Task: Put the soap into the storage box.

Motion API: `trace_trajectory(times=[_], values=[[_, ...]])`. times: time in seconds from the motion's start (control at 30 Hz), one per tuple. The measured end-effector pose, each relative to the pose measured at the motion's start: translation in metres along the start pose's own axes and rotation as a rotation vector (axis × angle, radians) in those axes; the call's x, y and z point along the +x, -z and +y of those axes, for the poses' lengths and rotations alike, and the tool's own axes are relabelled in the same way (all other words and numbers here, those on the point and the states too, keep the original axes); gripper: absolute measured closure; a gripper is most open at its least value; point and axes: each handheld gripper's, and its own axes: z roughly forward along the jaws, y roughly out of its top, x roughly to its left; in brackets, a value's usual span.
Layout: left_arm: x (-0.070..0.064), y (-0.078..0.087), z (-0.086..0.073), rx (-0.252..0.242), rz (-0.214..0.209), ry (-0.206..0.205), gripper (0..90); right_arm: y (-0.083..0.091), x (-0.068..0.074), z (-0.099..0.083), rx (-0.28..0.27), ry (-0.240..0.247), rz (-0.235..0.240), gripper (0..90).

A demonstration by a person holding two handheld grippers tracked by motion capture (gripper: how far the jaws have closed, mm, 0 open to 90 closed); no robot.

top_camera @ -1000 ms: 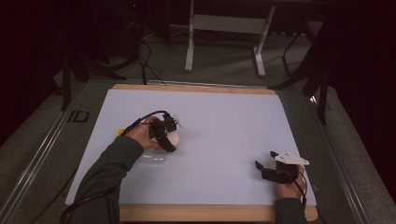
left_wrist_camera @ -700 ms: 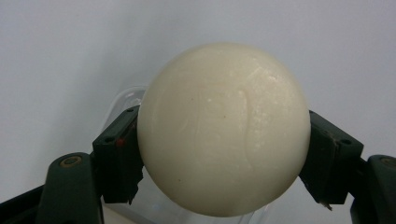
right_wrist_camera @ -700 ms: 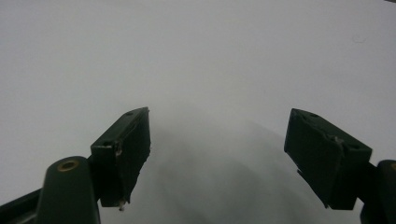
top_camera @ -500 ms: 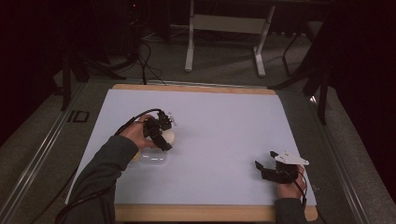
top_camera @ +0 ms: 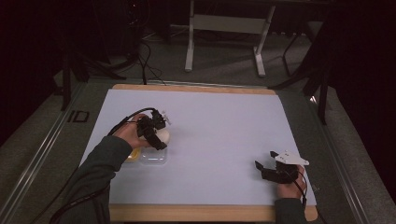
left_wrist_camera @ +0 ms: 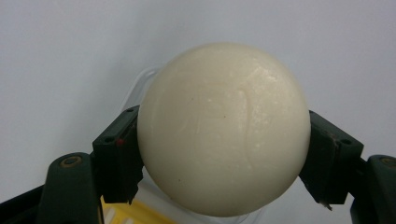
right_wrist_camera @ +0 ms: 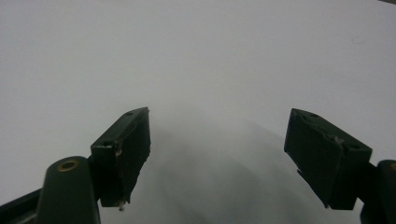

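Your left gripper [top_camera: 159, 133] is holding a round, cream-white ball [left_wrist_camera: 224, 128]. In the left gripper view the two black jaws press on the ball from both sides, one at 9 o'clock and one at 3 o'clock. The ball is smooth, with a faint raised mark on its front. Its low edge sits over a clear plastic tray [left_wrist_camera: 140, 86], and a bit of something yellow [left_wrist_camera: 126, 215] peeks out at 7 o'clock under the ball.

In the high view, the ball [top_camera: 163, 136] is on the left half of the white table sheet [top_camera: 224, 130], at about 9 o'clock from the middle. The clear tray [top_camera: 153, 157] lies on the sheet just toward you from the ball, and the yellow thing [top_camera: 132, 156] sits at its left end. Whether the ball touches the tray, you cannot tell from here. Your left hand [top_camera: 128, 136] wraps around the gripper, and its black cable loops up over it.

Your right gripper [top_camera: 267, 169] is low on the sheet at about 4 o'clock, well apart from the ball. Its jaws stand wide with nothing between them. In the right gripper view they point across bare white sheet, and a soft grey shadow lies under them. Your right hand [top_camera: 289, 183] holds it near the wooden table edge [top_camera: 196, 212].
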Motion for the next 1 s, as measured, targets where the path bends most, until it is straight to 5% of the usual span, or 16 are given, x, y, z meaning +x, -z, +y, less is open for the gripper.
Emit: trace_trajectory(times=[1.0], values=[[0.014,0.008,-0.025,0.032,0.025,0.089,25.7,0.0,0.0,0.0,-0.002,0.0,-0.001,22.2]])
